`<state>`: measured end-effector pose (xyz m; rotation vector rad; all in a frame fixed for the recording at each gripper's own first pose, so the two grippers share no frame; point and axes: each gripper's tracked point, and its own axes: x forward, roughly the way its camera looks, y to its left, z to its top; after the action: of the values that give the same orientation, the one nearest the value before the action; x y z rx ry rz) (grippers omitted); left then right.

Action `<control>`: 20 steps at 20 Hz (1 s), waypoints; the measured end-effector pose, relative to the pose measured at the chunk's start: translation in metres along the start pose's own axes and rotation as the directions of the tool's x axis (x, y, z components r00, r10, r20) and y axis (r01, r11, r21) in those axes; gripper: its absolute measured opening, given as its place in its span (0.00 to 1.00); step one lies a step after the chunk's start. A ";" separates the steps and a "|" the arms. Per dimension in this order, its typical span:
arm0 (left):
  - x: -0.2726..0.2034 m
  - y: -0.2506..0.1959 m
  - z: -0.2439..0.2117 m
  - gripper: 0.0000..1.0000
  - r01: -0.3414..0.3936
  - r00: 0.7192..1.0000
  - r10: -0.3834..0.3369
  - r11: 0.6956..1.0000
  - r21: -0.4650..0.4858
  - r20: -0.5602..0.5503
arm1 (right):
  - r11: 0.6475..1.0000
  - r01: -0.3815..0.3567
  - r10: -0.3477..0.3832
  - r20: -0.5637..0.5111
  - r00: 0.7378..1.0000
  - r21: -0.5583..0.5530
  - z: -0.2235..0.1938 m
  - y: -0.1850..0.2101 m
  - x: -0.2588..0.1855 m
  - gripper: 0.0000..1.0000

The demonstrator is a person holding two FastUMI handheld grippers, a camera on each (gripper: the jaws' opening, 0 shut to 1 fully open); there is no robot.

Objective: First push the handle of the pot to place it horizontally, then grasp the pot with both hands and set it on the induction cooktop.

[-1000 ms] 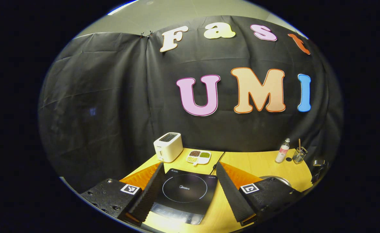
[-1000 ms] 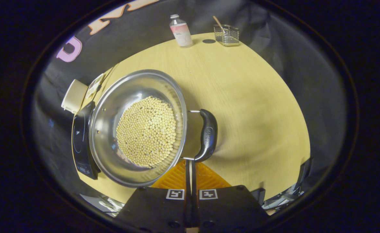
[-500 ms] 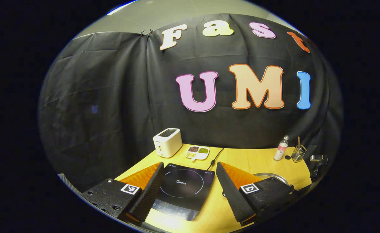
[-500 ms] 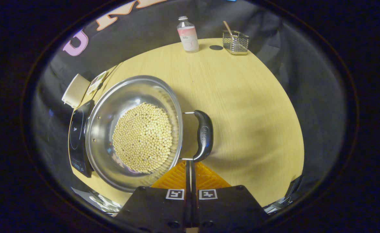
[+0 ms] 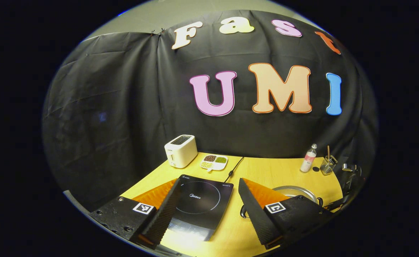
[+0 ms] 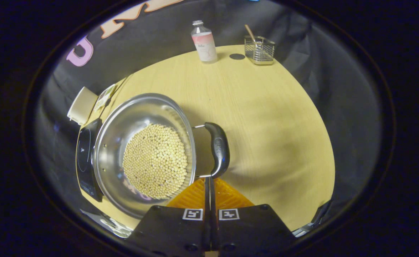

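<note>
Steel pot of pale beans sits on the tabletop beside the induction cooktop, its handle just ahead of the right gripper's pressed-together fingers, while the left gripper's fingers spread wide over the cooktop.

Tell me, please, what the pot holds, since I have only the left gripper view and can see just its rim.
Observer: In the right gripper view, the pot holds a heap of pale round beans.
Operator: Thank you. Where is its black handle?
Observer: The handle sticks out on the side away from the induction cooktop.
Operator: And the right gripper?
Observer: The right gripper has its fingers shut, with the tips at the handle's near end. I cannot tell whether they touch it.
</note>
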<state>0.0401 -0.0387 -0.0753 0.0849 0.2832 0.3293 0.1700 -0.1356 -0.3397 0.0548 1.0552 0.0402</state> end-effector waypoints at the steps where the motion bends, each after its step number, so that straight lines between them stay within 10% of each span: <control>1: 0.001 -0.001 0.000 0.98 0.002 1.000 -0.002 1.000 -0.003 -0.003 | 1.000 -0.005 0.005 -0.007 1.000 0.000 -0.001 0.000 0.000 0.02; 16: 0.009 -0.005 -0.028 0.98 0.055 0.996 -0.057 0.998 -0.038 -0.064 | 0.996 -0.008 0.000 -0.093 0.996 -0.091 -0.026 -0.016 0.000 0.10; 18: 0.009 -0.005 -0.029 0.98 0.062 0.996 -0.065 0.997 -0.040 -0.064 | 0.986 0.026 -0.047 -0.126 0.991 -0.163 -0.041 -0.028 0.003 0.43; 20: 0.010 -0.003 -0.031 0.98 0.063 0.996 -0.066 0.997 -0.039 -0.067 | 0.984 0.026 -0.053 -0.155 0.986 -0.175 -0.058 -0.031 0.004 0.40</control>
<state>0.0413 -0.0372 -0.1080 0.0281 0.3472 0.2733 0.1216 -0.1653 -0.3734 -0.1288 1.2084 0.1015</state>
